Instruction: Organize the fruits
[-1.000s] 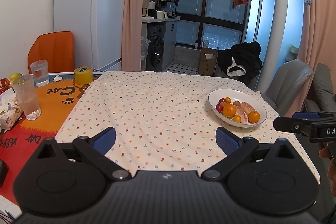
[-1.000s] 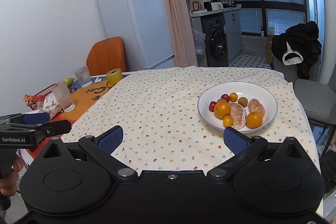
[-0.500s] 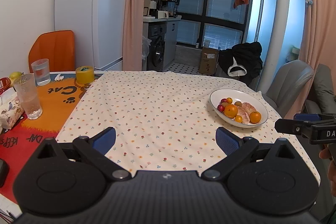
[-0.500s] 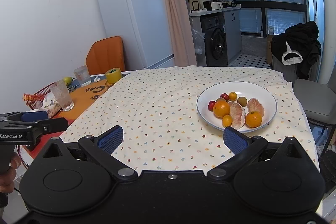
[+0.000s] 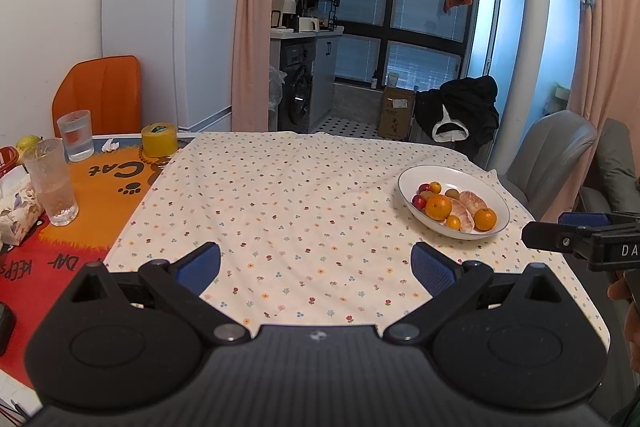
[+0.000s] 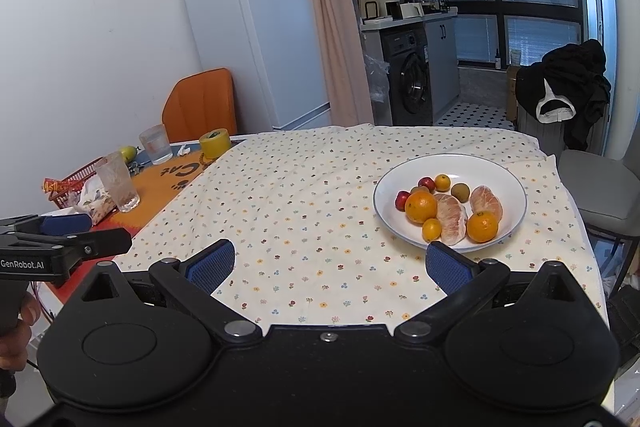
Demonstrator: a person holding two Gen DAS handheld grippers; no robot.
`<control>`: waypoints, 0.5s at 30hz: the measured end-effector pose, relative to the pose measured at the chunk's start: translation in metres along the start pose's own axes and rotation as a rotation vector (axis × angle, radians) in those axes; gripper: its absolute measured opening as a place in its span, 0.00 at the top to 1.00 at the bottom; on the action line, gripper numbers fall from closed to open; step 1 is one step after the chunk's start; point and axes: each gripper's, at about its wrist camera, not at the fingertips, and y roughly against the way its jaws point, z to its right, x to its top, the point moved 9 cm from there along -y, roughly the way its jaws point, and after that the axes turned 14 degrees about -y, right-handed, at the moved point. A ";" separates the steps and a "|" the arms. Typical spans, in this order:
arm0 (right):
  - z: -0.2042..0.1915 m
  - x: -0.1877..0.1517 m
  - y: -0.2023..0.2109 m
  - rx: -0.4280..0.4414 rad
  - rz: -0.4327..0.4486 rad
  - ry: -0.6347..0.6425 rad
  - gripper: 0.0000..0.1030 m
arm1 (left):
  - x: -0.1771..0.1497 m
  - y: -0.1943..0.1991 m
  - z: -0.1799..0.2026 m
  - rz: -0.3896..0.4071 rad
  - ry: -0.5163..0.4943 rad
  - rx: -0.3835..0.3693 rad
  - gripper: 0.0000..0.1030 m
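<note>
Fingers on the left gripper (image 5: 315, 263) are spread wide with nothing between them, just hanging over the near edge of the flowery tablecloth (image 5: 288, 203), and the right gripper (image 6: 327, 265) is the same deal, blue pads far apart and empty above the cloth. The right one's right-hand finger (image 6: 446, 265) sits just in front of the white bowl (image 6: 516, 187), not touching it as far as I can see. All the fruit is in that bowl on the right side of the desk: a big orange (image 6: 421, 207), two peeled citrus halves (image 6: 452, 219), a couple of small oranges (image 6: 482, 226), red little fruits (image 6: 402, 199) and a brownish-green one (image 6: 460, 190). Further out on the left are two glasses (image 5: 51, 183), a yellow tape roll (image 5: 159, 139) and an orange mat (image 5: 100, 187).
</note>
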 end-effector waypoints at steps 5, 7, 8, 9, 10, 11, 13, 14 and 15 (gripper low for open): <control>0.001 0.000 -0.001 0.000 -0.001 0.005 0.00 | -0.001 -0.001 0.001 -0.004 0.002 -0.001 0.02; 0.000 -0.001 -0.001 -0.001 -0.001 0.004 0.00 | -0.002 -0.001 0.001 -0.008 0.005 -0.002 0.02; 0.001 -0.001 -0.001 -0.002 -0.001 0.003 0.00 | -0.002 -0.001 0.001 -0.009 0.004 -0.002 0.02; 0.001 -0.001 -0.001 -0.003 -0.001 0.001 0.00 | -0.003 -0.001 0.002 -0.009 0.003 -0.003 0.02; 0.001 -0.001 -0.001 -0.003 -0.002 0.000 0.00 | -0.003 -0.002 0.002 -0.010 0.003 -0.004 0.02; 0.002 -0.001 -0.001 -0.003 -0.002 -0.001 0.00 | -0.003 -0.002 0.002 -0.011 0.002 -0.005 0.02; 0.002 -0.002 -0.002 -0.004 -0.003 0.001 0.00 | -0.004 -0.003 0.003 -0.011 -0.002 -0.007 0.02; 0.002 -0.002 -0.001 -0.004 -0.004 0.001 0.00 | -0.004 -0.003 0.004 -0.013 -0.005 -0.008 0.02; 0.002 -0.002 -0.002 -0.004 -0.005 0.001 0.00 | -0.005 -0.004 0.004 -0.017 -0.009 -0.008 0.02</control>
